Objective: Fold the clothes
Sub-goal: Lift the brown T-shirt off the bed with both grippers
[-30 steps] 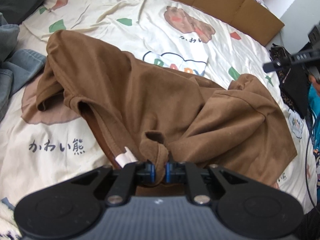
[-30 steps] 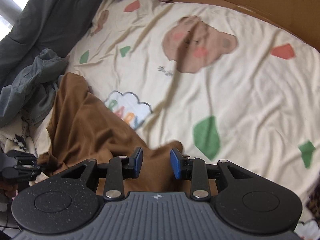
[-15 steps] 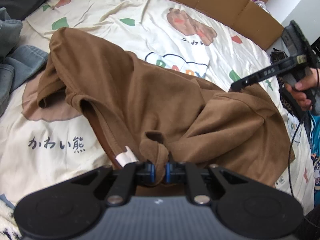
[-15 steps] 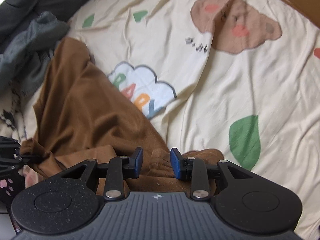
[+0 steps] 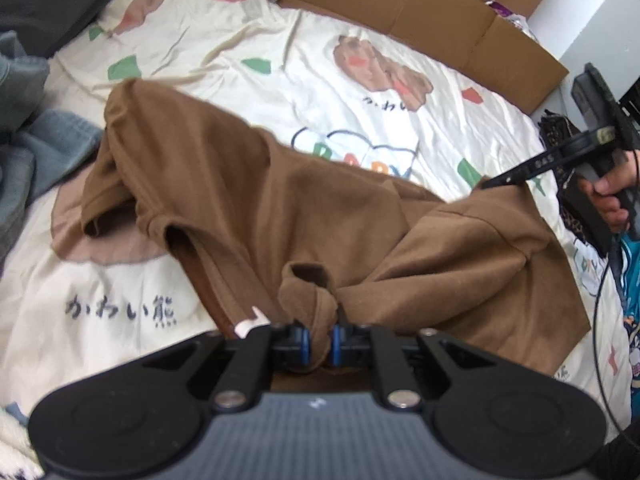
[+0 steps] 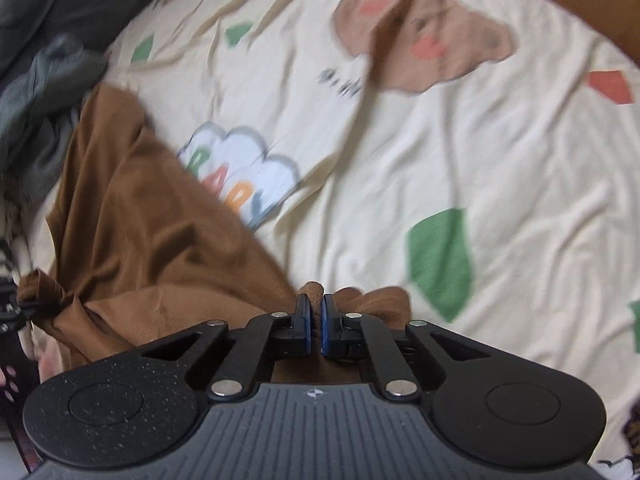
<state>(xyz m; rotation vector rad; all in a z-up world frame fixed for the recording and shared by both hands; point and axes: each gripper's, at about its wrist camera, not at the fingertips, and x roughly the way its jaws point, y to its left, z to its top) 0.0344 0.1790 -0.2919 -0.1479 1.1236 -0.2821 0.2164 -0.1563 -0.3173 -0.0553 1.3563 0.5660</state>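
A brown T-shirt point(image 5: 304, 208) lies rumpled on a cream bedsheet point(image 5: 224, 40) printed with bears. My left gripper point(image 5: 320, 342) is shut on a bunched fold of the shirt near its collar, beside a white label point(image 5: 250, 322). My right gripper point(image 6: 315, 322) is shut on another edge of the same shirt point(image 6: 144, 232). In the left wrist view the right gripper point(image 5: 496, 180) touches the shirt's far right corner, held by a hand point(image 5: 608, 196). In the right wrist view the left gripper point(image 6: 8, 308) holds the bunched cloth at the far left.
Grey and blue-grey clothes point(image 5: 24, 132) are heaped at the left of the bed, and show in the right wrist view point(image 6: 48, 80) too. Brown cardboard point(image 5: 432, 12) stands along the bed's far side. A dark patterned item point(image 5: 576, 200) lies at the right edge.
My right gripper came down onto the shirt's edge and closed on it; it was open before. My left gripper kept its hold and barely moved.
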